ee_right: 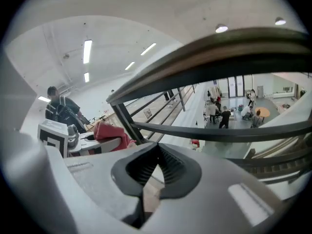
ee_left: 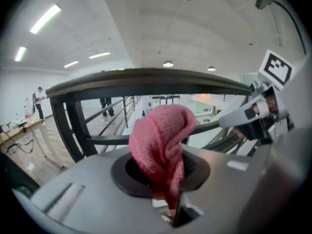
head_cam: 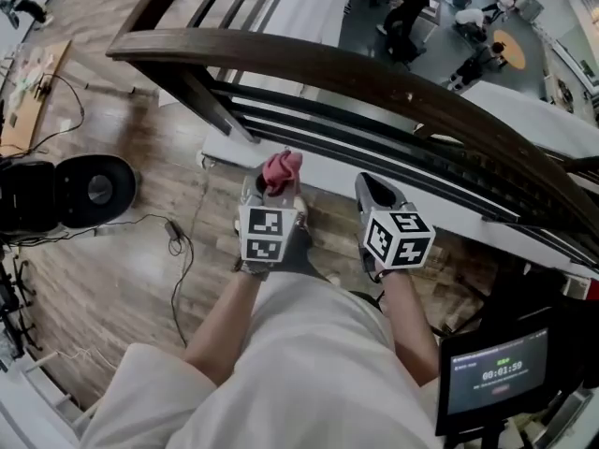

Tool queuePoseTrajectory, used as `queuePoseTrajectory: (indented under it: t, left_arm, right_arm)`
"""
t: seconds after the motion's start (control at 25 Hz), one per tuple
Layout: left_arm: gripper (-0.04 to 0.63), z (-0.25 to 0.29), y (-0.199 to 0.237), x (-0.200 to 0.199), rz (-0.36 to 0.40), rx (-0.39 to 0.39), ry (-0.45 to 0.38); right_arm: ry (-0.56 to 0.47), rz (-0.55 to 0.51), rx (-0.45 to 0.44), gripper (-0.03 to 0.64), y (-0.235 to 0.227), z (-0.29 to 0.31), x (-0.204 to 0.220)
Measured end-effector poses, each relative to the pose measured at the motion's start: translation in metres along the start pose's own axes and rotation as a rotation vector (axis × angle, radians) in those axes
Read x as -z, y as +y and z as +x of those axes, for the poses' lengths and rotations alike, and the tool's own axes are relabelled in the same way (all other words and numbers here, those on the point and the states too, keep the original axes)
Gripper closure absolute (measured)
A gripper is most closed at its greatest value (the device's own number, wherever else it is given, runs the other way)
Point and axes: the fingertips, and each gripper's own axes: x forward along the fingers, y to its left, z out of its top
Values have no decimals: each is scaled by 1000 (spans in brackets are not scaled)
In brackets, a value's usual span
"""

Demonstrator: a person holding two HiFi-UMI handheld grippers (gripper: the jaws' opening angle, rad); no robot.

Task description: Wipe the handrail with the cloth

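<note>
A dark wooden handrail (head_cam: pixel 374 87) curves from upper left to right above black bars. Below its near side, my left gripper (head_cam: pixel 273 191) is shut on a pink cloth (head_cam: pixel 283 169) that bunches up out of the jaws. In the left gripper view the cloth (ee_left: pixel 163 143) stands upright in my left gripper (ee_left: pixel 164 182), just under the handrail (ee_left: pixel 146 79) and apart from it. My right gripper (head_cam: pixel 368 185) is beside it on the right, shut and empty. In the right gripper view my right gripper (ee_right: pixel 156 165) points under the handrail (ee_right: pixel 219 57), with the cloth (ee_right: pixel 111 133) at left.
Black railing bars (head_cam: pixel 309 124) run beneath the handrail. A black round device (head_cam: pixel 94 190) and cables (head_cam: pixel 178 251) lie on the wooden floor at left. A screen (head_cam: pixel 496 372) stands at lower right. People (head_cam: pixel 412 12) are on the floor below, beyond the railing.
</note>
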Motion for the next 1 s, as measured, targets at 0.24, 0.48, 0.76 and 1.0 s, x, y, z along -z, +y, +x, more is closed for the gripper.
queuePoseTrajectory:
  t: [0.24,0.48,0.76,1.0]
  left_arm:
    - [512,-43,-73,-74,149,40,-212]
    - [512,-96,-130,-147,277,57,-425]
    - [512,-148,-173,-214,333,70,-609]
    - [512,-160,-172,-226,301,77,-673]
  right_arm:
    - [-215,-123,-17,614,9,-94,-34]
    - [-402,-273,56,614,7,-179,-74]
    - [-517,-383,94,615,22,-243,-106]
    - [-602,-395,121,615,24,-265,-124]
